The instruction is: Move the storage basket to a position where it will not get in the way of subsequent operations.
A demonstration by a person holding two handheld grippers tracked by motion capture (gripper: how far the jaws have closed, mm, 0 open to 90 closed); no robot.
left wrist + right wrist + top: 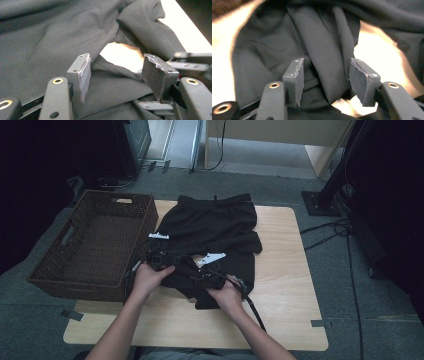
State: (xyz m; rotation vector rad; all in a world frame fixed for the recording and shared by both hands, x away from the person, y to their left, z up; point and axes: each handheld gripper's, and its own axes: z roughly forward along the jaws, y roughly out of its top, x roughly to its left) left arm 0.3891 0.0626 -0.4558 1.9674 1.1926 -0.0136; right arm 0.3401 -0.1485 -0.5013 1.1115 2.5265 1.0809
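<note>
While the black shorts (215, 237) lie spread across the middle of the wooden worktop (280, 285), waistband at the far edge and legs toward the person, both hands work at the near hem. The left gripper (159, 257) sits at the near-left corner of the garment, close by the wicker basket (95, 245). In the left gripper view its jaws stand apart, a fold of dark cloth (112, 85) running between them without either pad pressing on it, so I read them as released. The right gripper (212, 279) is over the bunched near edge, a little right of the middle. In the right gripper view its jaws are likewise parted, with a long pleat of the fabric (324, 65) rising straight between the pads, untouched on both sides.

What the next move seems to hang on is that pleat. Its long axis runs away from the right-hand jaws, in line with them, so closing would pinch it across its width. The right hand looks the better placed of the two. The left has cloth under it, but lying slacker and more slantwise.
</note>
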